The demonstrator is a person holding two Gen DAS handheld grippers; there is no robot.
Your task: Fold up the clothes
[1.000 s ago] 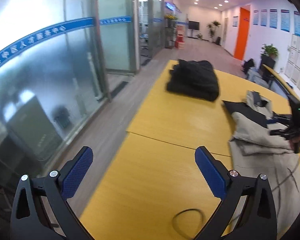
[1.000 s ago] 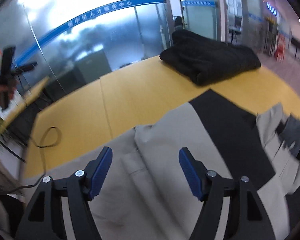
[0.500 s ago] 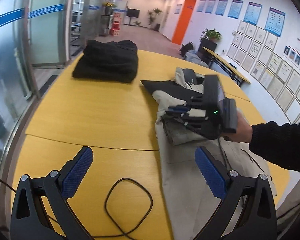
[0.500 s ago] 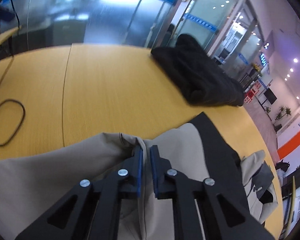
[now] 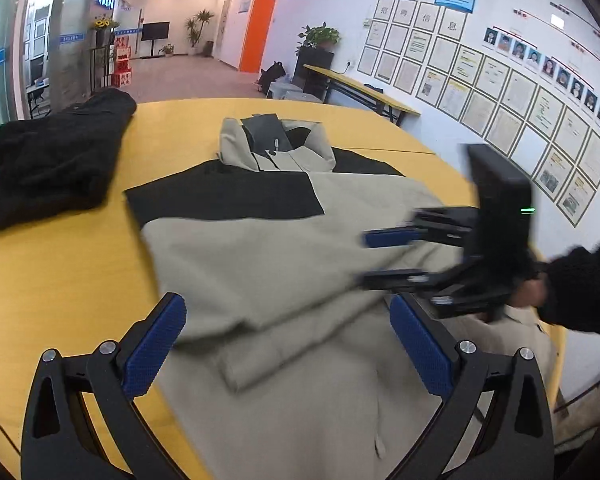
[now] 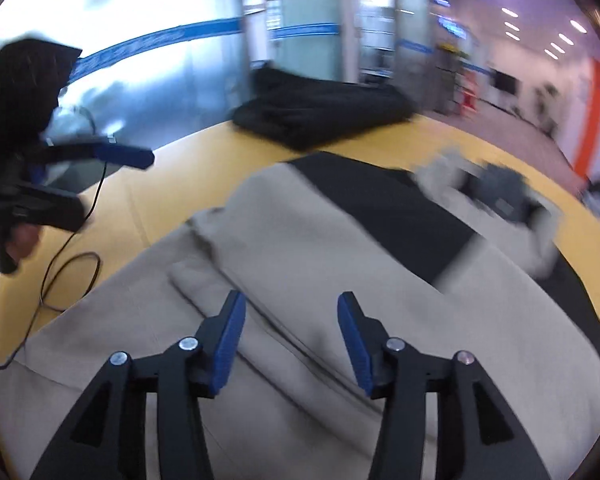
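Beige-and-black jacket (image 5: 268, 248) sprawls across the frame's centre on the yellow table (image 5: 60, 272). Left gripper (image 5: 284, 344) hangs spread wide over its near fold; right gripper (image 6: 290, 340), fingers apart, holds nothing. Black folded garment (image 5: 56, 160) sits upper left.

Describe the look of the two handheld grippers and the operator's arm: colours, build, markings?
Both the left gripper and the right gripper have black skeletal frames with silver rivets and blue textured fingers. The right one carries a black box with a green light. The operator's sleeve is black knit.
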